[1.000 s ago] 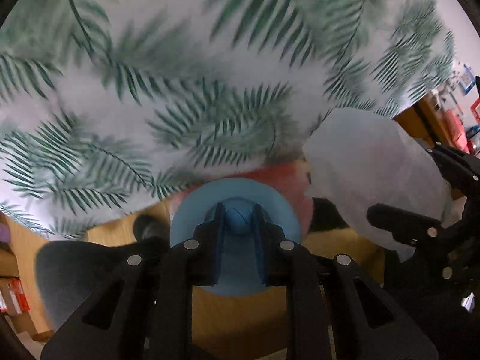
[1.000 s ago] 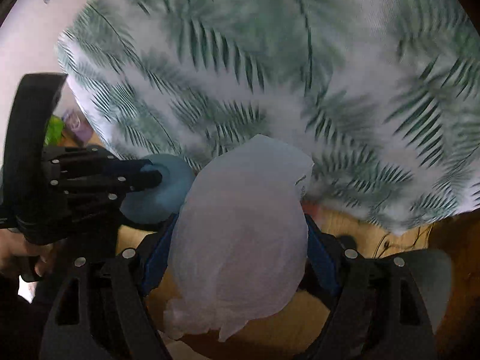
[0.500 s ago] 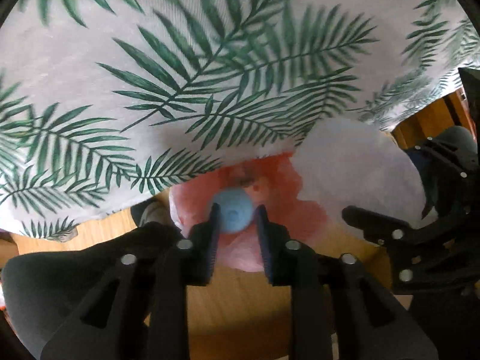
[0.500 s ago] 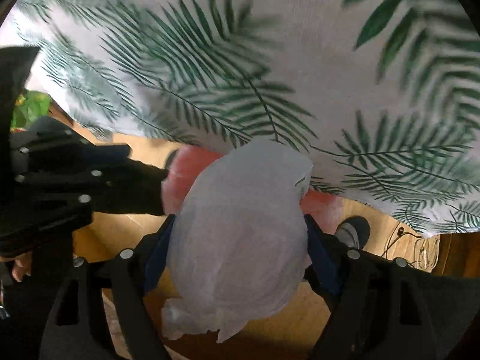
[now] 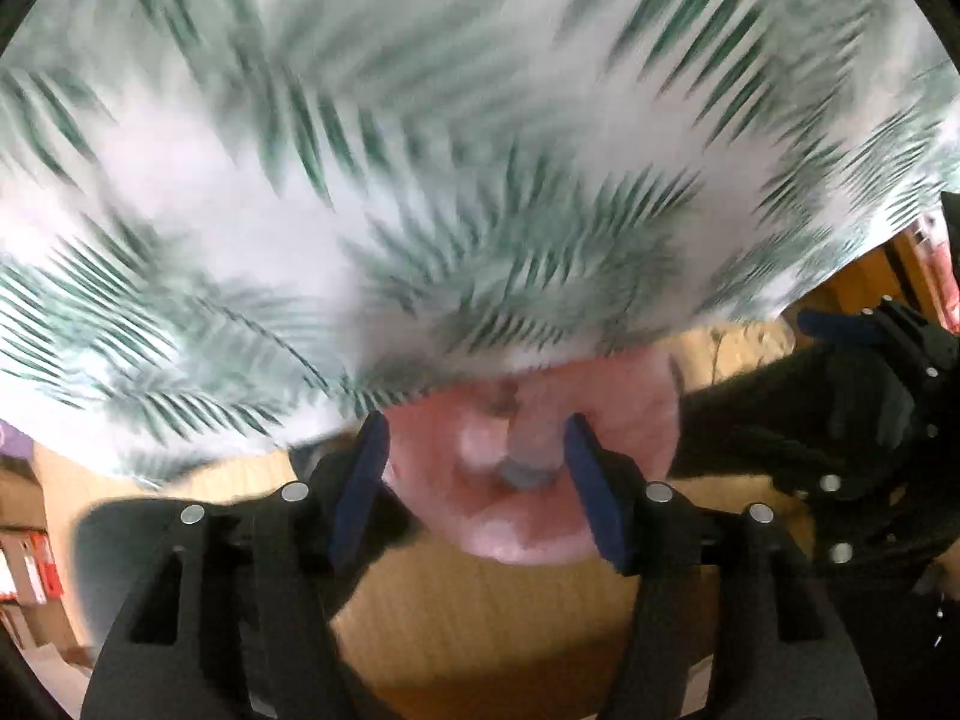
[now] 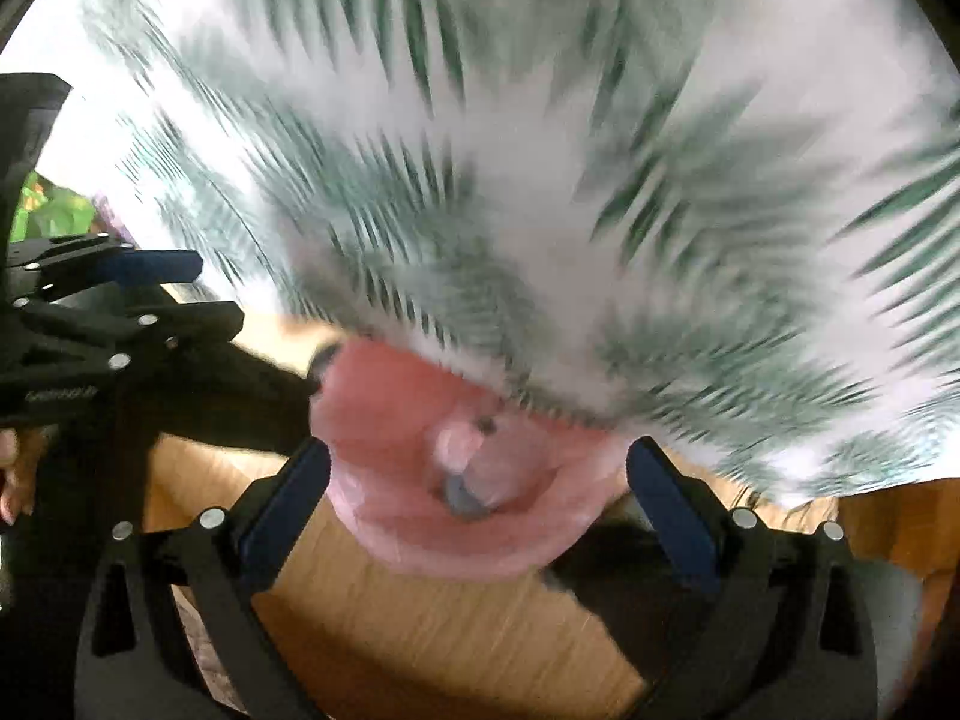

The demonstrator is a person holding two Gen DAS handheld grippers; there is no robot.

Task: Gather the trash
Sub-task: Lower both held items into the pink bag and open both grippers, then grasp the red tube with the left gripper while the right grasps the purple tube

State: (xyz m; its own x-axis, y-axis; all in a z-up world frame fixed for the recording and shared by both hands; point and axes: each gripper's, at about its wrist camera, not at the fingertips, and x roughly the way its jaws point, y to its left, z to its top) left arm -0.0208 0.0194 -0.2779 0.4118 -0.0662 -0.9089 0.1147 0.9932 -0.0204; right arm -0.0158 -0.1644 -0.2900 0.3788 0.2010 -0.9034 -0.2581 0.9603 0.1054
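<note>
Trash lay inside the pink plastic bin bag (image 5: 540,516), I judged; left gripper (image 5: 474,480) and right gripper (image 6: 480,498) were opening, empty.

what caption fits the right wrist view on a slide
Right gripper, jaws opening and empty, over a pink bag by the leaf-print cloth.

Motion blur smears the leaf-print cloth (image 5: 420,180) in both views. The cloth's hem hides the pink bag's (image 6: 420,516) far rim. Inside the bag, a bluish lump (image 6: 465,495) is too blurred to identify.
</note>
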